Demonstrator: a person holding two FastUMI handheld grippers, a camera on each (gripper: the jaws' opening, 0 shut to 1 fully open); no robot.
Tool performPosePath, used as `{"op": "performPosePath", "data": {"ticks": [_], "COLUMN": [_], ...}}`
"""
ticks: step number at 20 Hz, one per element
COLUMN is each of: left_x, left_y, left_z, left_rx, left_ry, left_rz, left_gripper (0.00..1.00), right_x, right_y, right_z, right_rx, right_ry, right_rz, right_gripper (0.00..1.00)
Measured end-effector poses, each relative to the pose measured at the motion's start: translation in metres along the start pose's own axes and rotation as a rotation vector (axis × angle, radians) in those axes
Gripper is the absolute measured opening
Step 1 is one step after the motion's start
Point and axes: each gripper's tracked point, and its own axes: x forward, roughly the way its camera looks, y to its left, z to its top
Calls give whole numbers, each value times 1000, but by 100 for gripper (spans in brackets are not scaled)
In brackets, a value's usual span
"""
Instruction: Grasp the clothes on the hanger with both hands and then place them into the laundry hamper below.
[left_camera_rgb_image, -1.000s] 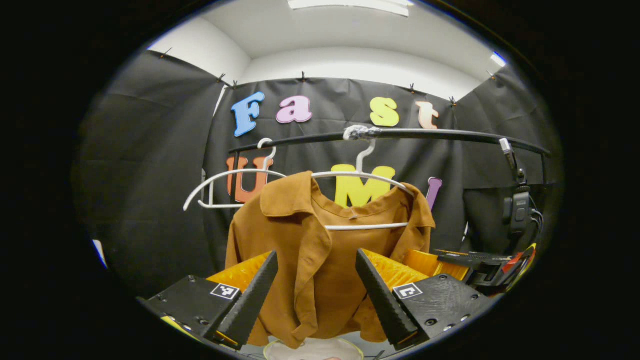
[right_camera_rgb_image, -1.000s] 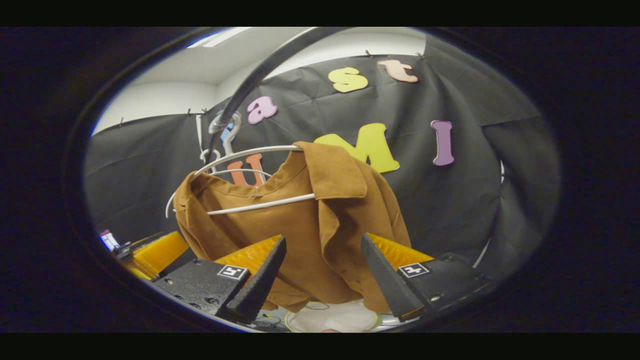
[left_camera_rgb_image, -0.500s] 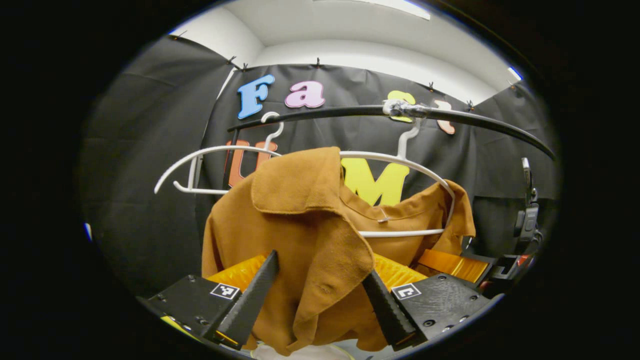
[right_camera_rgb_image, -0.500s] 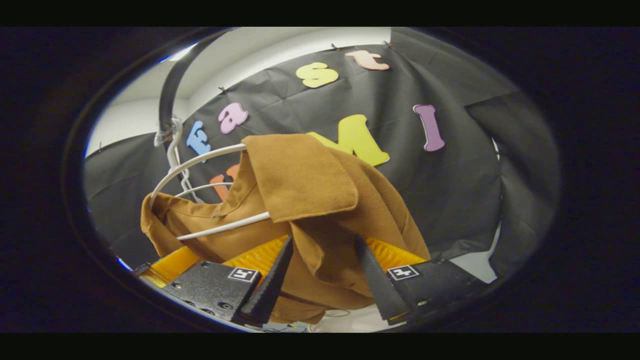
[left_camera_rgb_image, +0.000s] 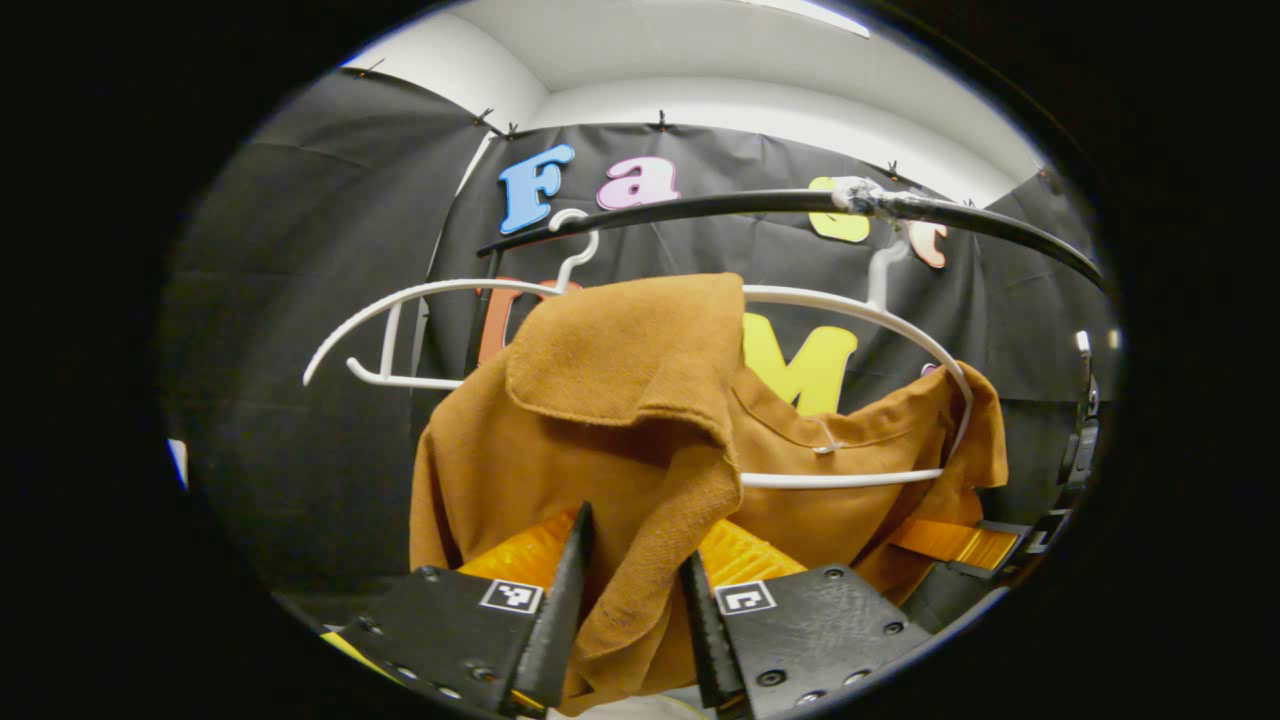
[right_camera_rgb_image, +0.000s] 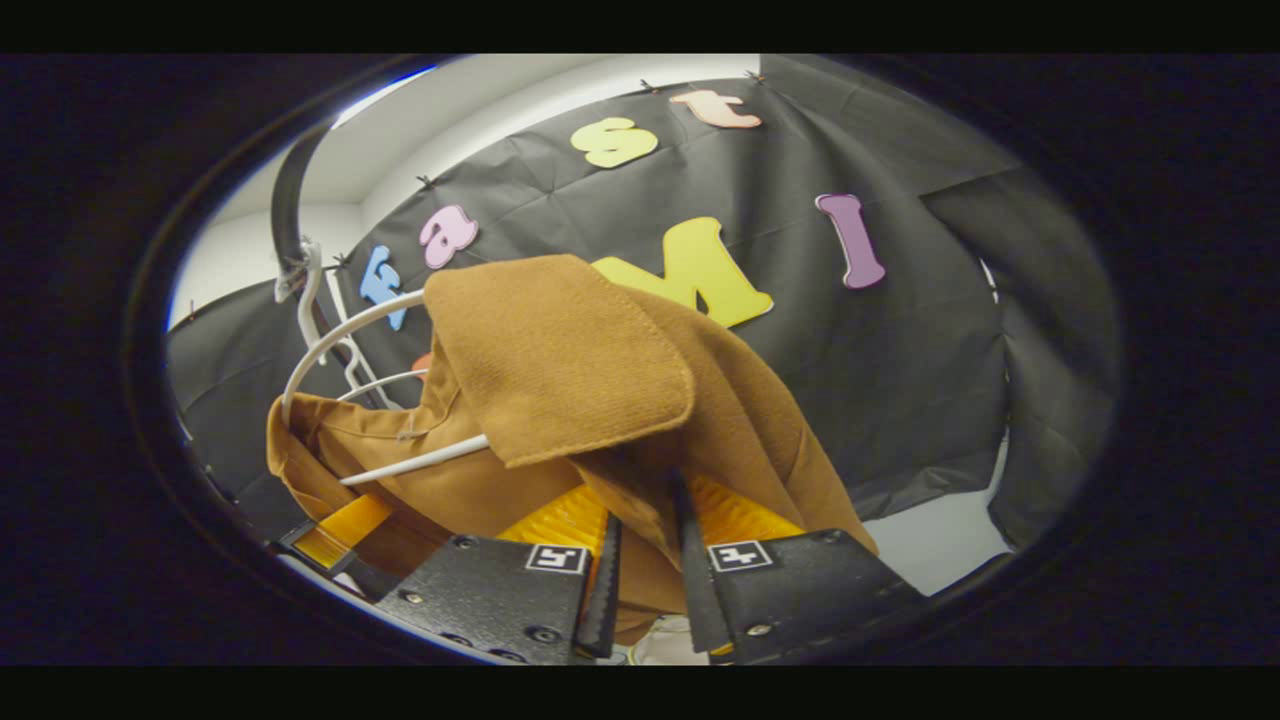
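A brown collared shirt (left_camera_rgb_image: 560, 450) hangs on a white hanger (left_camera_rgb_image: 850, 480) from a black rail (left_camera_rgb_image: 720, 205). In the left gripper view, my left gripper (left_camera_rgb_image: 630, 590) is shut on the shirt's front edge just below the collar flap, cloth pinched between both fingers. In the right gripper view, the same shirt (right_camera_rgb_image: 560, 370) drapes over the hanger (right_camera_rgb_image: 415, 460), and my right gripper (right_camera_rgb_image: 645, 560) is shut on a fold of its front under the other collar flap. Part of the right gripper (left_camera_rgb_image: 950, 545) shows at lower right of the left gripper view.
A second, bare white hanger (left_camera_rgb_image: 380, 330) hangs on the rail to the left. A black device (left_camera_rgb_image: 1080, 440) hangs at the rail's right end. A pale rim of something (right_camera_rgb_image: 655, 640) peeks out below the shirt between the right gripper's fingers.
Both grippers moved in closer under the collar and went from open to shut, each pinching the shirt's cloth. The shirt now looms larger in both views.
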Motion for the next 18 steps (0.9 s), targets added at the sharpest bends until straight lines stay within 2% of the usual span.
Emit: {"op": "performPosePath", "data": {"ticks": [1,2,4,5,6,8,11,12,13,15,16,17,18], "left_x": [0,-1,-4,-6,-8,-10,-15,-17,-18,-21,-23,-25,-28], "left_y": [1,3,1,4,5,1,1,0,-1,1,3,4,3], "left_z": [1,2,4,6,8,7,8,9,8,5,6,6,6], "left_rx": [-11,-23,-56,-69,-75,-87,-70,-63,-58,-42,-29,-13,-3], "left_ry": [0,-2,0,-2,0,18,29,31,36,47,41,42,40], "left_rz": [0,5,-20,-28,-37,-74,-99,-108,-111,-96,-75,-58,-51], "left_gripper": [32,24,19,16,16,16,20,16,16,20,15,20,20], "right_x": [-2,-3,-5,-6,-7,-12,-20,-22,-25,-30,-33,-36,-41], "right_y": [-2,-4,-9,-13,-17,-22,-24,-26,-27,-28,-26,-22,-17], "right_z": [1,4,9,11,15,23,32,36,39,46,53,60,66], "right_rx": [5,10,32,44,53,65,80,81,79,71,74,78,86], "right_ry": [-6,-12,-22,-25,-31,-55,-82,-93,-102,-119,-137,-149,-167], "right_rz": [-6,-9,-3,2,8,16,38,42,43,50,61,73,94], "right_gripper": [24,23,17,10,15,18,7,4,9,9,4,3,2]}}
